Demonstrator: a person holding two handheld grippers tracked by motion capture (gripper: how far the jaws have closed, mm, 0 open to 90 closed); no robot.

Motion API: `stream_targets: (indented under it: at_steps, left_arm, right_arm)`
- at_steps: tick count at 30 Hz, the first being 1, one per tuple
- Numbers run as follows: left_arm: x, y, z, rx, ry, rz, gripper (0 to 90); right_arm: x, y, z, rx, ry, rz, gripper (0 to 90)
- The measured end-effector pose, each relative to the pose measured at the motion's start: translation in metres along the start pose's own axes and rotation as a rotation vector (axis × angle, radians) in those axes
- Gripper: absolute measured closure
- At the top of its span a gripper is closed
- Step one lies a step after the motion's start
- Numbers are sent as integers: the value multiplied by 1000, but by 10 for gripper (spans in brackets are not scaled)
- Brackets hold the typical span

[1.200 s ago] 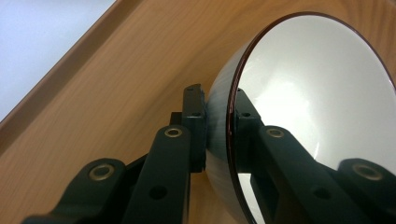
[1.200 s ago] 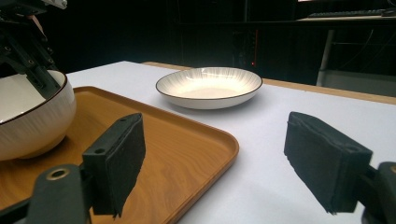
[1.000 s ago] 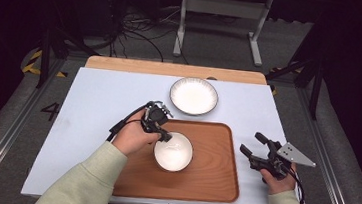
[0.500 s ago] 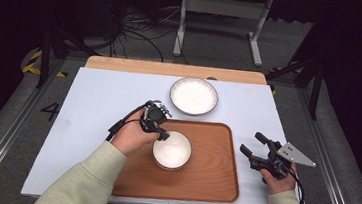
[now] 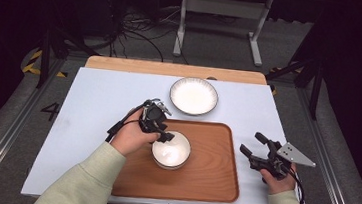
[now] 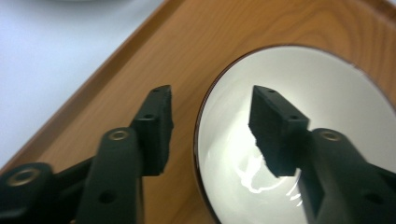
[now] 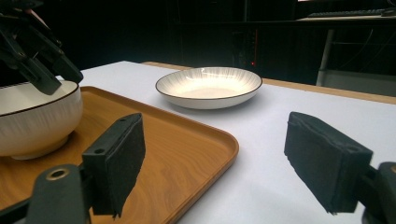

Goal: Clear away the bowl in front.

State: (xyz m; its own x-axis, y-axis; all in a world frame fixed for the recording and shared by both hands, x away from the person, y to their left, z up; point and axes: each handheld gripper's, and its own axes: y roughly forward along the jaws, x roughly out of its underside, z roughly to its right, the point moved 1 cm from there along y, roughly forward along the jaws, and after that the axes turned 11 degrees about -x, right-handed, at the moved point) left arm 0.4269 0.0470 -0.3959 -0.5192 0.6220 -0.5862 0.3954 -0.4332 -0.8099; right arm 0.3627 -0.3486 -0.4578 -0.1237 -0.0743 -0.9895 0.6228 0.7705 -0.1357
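Note:
A white bowl (image 5: 172, 150) stands on the wooden tray (image 5: 201, 184), toward its left end. My left gripper (image 5: 162, 133) hangs over the bowl's near-left rim. In the left gripper view its jaws (image 6: 212, 93) have just been opening and now straddle the rim of the bowl (image 6: 327, 102), one pad outside over the tray (image 6: 233, 28) and one inside, with clear gaps to the rim. My right gripper (image 5: 252, 145) rests open on the table just right of the tray, nothing between its pads (image 7: 215, 140).
A shallow white plate (image 5: 193, 95) with a dark rim sits on the white table behind the tray; the right gripper view also has it (image 7: 208, 86) beyond the tray's corner (image 7: 187, 144). A wooden strip runs along the far table edge.
The left gripper's jaws have spread apart at the bowl's rim, where they were shut before. Bowl, tray and both hands stay in place.

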Motion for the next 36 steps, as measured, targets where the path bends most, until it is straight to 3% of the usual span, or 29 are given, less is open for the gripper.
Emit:
stream_targets:
  at_steps: [5, 9, 25, 36]
  left_arm:
    - [1, -9, 2, -19, 24, 59, 367]
    - [5, -19, 2, -32, 29, 139, 301]
    - [36, -54, -3, -65, -11, 338, 170]
    - [62, -68, -9, -76, -43, 400, 153]
  right_arm:
    - [0, 0, 0, 0, 2, -1, 209]
    - [0, 1, 1, -1, 4, -5, 211]
    - [0, 1, 0, 0, -1, -5, 210]
    - [0, 1, 0, -3, -5, -6, 199]
